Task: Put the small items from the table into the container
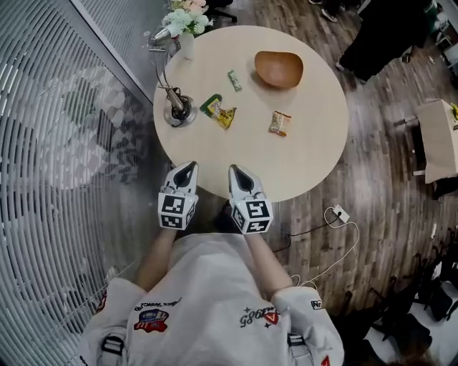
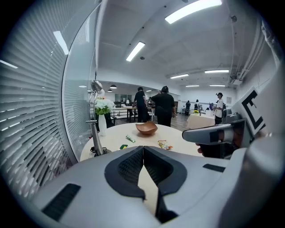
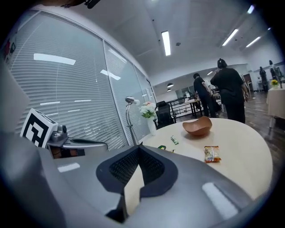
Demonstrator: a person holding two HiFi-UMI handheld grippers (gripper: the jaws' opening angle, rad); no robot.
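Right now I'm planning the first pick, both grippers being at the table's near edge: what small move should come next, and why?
Probably open the right gripper and reach for the orange snack packet: it and the left gripper are both shut on nothing, that packet lies closest on its side, and the wooden bowl sits just beyond.

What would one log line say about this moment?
left tongs: shut, empty | right tongs: shut, empty | snack packets: on table | bowl: empty

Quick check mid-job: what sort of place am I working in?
Probably an open-plan office: a round table beside a glass wall with blinds, long ceiling lights, and people standing further back.
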